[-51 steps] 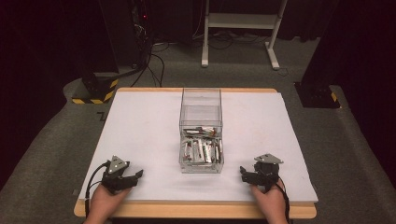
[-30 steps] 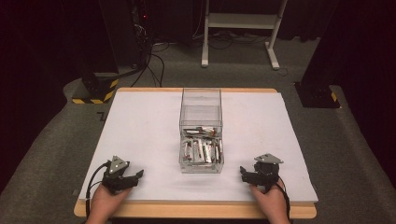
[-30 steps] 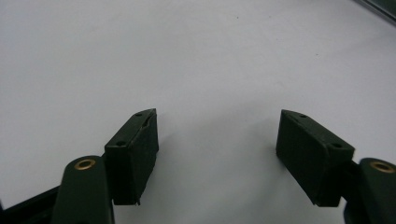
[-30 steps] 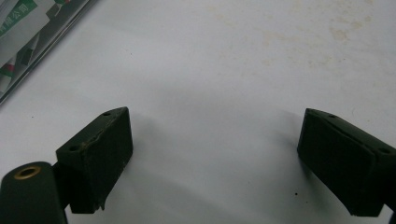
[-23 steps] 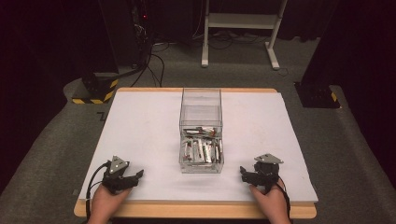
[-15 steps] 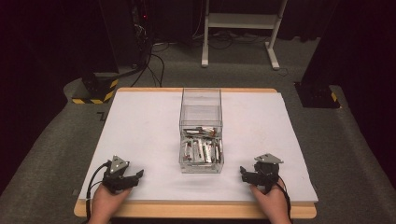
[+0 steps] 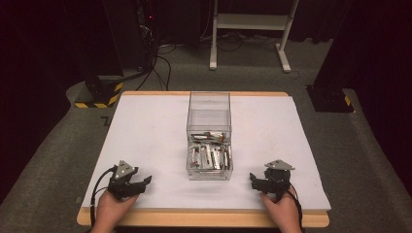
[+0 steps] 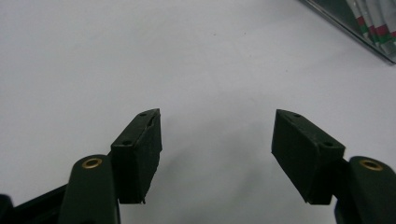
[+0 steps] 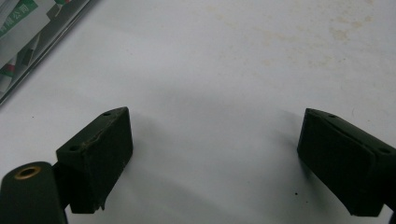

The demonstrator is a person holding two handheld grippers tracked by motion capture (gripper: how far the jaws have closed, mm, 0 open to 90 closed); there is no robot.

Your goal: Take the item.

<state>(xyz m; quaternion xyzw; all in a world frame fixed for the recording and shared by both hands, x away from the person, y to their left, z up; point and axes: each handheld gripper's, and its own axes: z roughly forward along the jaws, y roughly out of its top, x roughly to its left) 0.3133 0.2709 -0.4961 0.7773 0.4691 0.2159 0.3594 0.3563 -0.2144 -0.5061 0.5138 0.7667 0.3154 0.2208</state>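
Clear box (image 7: 209, 145) is standing at mid-table on the white sheet (image 7: 145, 126), its near half holding a heap of small white packets (image 7: 209, 155) with red and green marks, its far half looking bare. Left gripper (image 7: 144, 181) is resting near the front edge, well apart from the box on its left side, jaws spread wide though just now closing slightly, nothing between them but sheet. Right gripper (image 7: 252, 179) is sitting likewise at the front right, well apart from the box, jaws gaping wide and gripping nothing, each tool in a hand (image 7: 111, 209).
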